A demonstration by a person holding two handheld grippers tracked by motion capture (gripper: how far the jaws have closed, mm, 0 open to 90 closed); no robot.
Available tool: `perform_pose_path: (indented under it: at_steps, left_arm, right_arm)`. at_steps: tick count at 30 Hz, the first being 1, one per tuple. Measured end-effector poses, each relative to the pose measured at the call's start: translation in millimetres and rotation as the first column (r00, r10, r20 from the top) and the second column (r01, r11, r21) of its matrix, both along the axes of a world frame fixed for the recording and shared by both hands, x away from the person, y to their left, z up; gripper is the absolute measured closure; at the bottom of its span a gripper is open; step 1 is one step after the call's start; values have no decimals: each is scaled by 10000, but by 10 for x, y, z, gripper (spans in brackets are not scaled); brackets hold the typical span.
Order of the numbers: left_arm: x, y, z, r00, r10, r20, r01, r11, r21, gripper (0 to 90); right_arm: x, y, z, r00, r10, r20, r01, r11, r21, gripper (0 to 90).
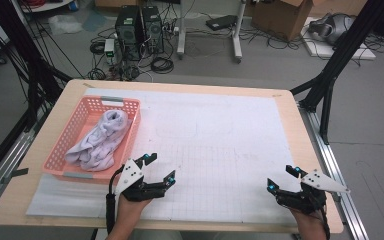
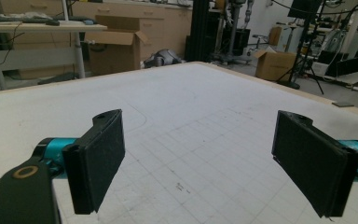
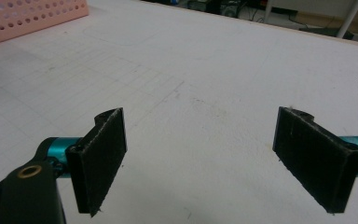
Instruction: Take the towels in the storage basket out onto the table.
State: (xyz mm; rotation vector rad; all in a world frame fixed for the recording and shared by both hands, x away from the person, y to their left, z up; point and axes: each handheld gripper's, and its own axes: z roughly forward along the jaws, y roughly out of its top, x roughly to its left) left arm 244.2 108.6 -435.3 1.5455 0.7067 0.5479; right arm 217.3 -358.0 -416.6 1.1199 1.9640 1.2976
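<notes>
While both jaws stood wide and empty, the left hand-held gripper [image 1: 160,168] sat just beside the pink basket [image 1: 72,131] holding a white cloth [image 1: 100,140], the right hand-held gripper [image 1: 283,178] well apart on the worktop [image 1: 220,130].

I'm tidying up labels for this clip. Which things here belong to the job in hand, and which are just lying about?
Part of the job:
- white cloth, bunched in the pink basket
- left gripper, open, nearest the basket
- right gripper, open
- white gridded mat on the table

Just lying about:
- computer towers on the floor
- cardboard box
- floor cables
</notes>
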Motion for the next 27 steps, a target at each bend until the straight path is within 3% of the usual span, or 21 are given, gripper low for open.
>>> perform_pose_path:
  at_steps: [16,27]
  left_arm:
    - [8,-28,-12,9998,55,-178,-53,9999,124,175]
    - [-35,-75,63,10000,-73,-16,73,9995,310,174]
  right_arm:
    - [39,-42,-29,9997,158,-210,-151,9994,304,166]
    - [44,-15,-10,9993,332,-166,-327,9989,327,166]
